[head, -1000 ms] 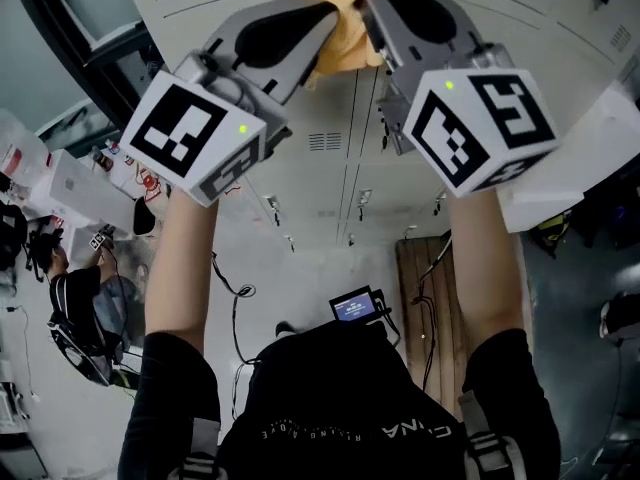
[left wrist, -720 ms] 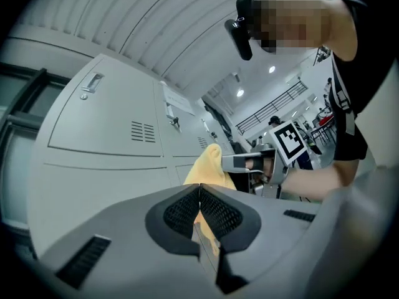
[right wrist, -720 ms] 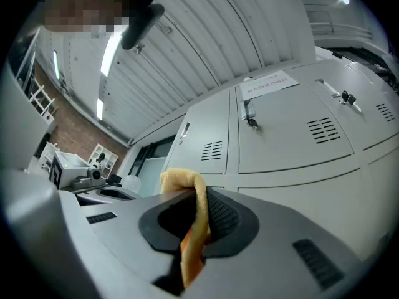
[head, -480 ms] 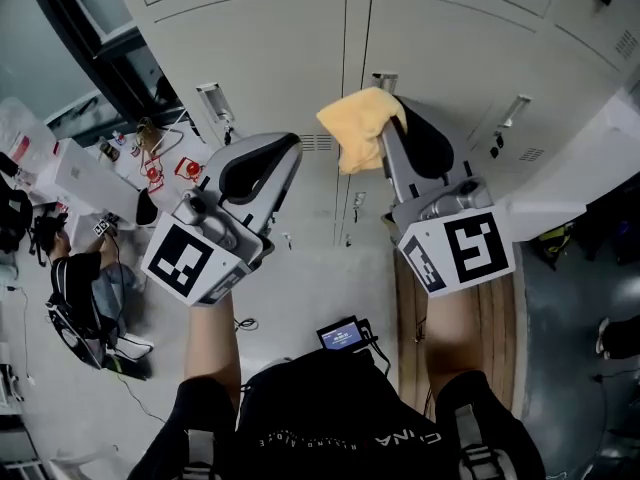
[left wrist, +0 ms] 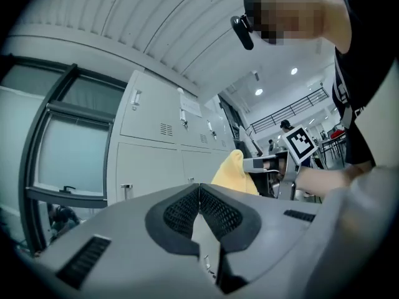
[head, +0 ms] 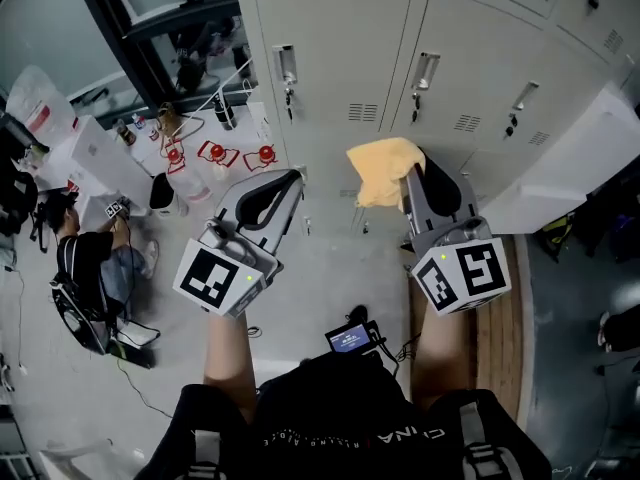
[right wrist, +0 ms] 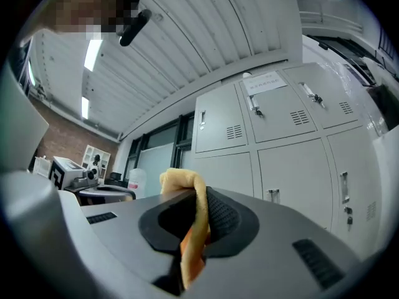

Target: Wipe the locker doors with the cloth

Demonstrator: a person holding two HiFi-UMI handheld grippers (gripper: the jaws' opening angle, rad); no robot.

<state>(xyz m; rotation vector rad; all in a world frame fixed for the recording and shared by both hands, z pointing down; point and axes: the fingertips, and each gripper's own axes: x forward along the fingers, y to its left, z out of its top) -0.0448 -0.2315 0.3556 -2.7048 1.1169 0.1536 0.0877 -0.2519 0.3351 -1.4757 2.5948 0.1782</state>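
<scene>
Cloth (head: 385, 171) sits pinched in the R gripper (head: 412, 173), jaws clamped on one fold w/ the rest bunched past the tips, apparently just short of the locker doors (head: 335, 48); L gripper (head: 288, 180) is closed on nothing. Risk: a hard swipe could drag the cloth out of that thin grip, or it could snag on a latch (head: 424, 70), leaving bare jaws to scrape the paint.

Locker doors (head: 340, 58) ahead of both grippers, cloth (head: 380, 173) in right gripper (head: 412, 168) near the doors, left gripper (head: 293, 178) beside it on the left, apart from cloth, person (head: 85, 268) on floor far left.
</scene>
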